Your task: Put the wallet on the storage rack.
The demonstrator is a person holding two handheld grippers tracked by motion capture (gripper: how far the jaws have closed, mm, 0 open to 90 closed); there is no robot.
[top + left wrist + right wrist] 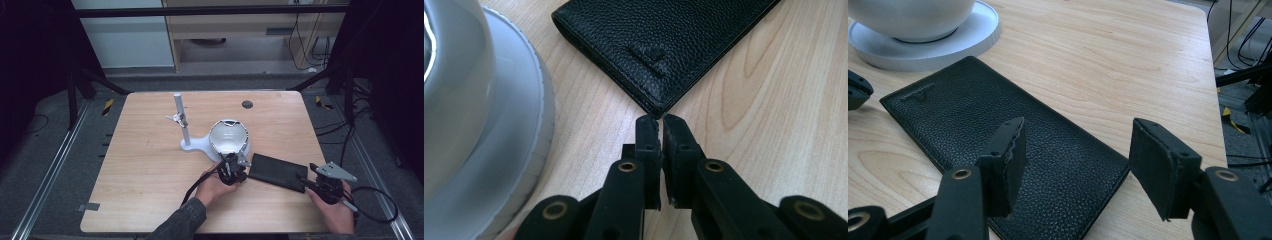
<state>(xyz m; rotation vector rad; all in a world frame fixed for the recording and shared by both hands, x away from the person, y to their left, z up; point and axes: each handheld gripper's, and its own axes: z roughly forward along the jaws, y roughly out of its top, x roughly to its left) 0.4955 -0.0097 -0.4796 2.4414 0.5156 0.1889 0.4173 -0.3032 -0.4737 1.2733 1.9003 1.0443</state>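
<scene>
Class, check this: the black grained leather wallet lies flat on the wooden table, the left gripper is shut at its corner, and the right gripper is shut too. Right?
Not quite. The right gripper is open, its jaws spread over the black grained leather wallet, as the right gripper view shows. The rest stands.

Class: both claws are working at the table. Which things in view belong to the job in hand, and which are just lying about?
In the job:
- black wallet
- left claw, shut at the wallet's corner
- right claw, open over its other end

Lying about:
- white bowl-shaped lamp
- white stand post
</scene>
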